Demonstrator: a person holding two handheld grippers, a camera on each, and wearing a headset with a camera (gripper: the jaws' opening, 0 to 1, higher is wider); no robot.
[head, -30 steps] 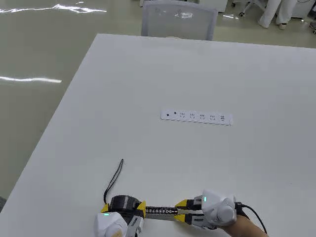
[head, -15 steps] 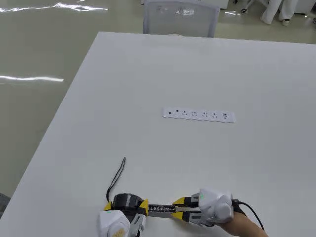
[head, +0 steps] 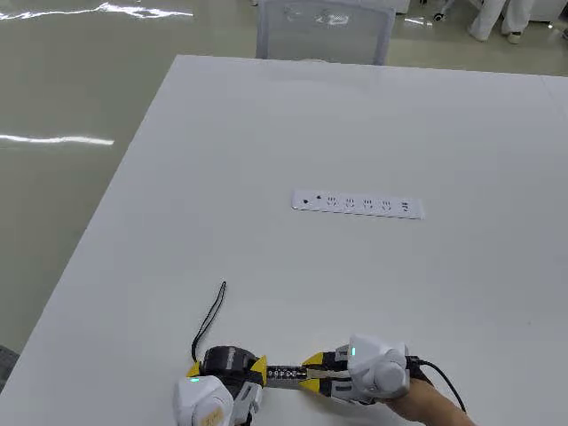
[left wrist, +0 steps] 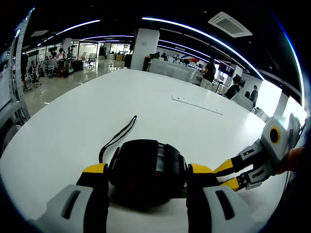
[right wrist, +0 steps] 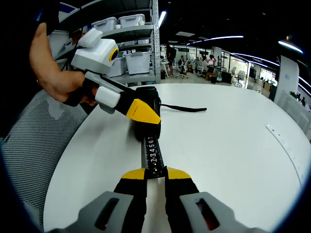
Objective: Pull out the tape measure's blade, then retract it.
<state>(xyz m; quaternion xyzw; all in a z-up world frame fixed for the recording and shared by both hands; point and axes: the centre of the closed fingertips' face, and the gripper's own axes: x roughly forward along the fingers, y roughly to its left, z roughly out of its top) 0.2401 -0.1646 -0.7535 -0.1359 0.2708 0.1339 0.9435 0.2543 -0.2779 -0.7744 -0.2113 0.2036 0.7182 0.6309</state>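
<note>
white table [head: 355,133], tape measure [head: 226,362], power strip [head: 358,204], glossy floor [head: 62,89]

1. The table [head: 426,302] offers open room beyond and to the right of both grippers.
2. A power strip [head: 358,205] lies mid-table, well apart from them.
3. A strap [head: 209,319] trails forward from the tape measure [head: 226,358].
4. The short blade [head: 284,375] bridges the narrow gap between the left gripper [head: 226,369] and the right gripper [head: 309,374].
</note>
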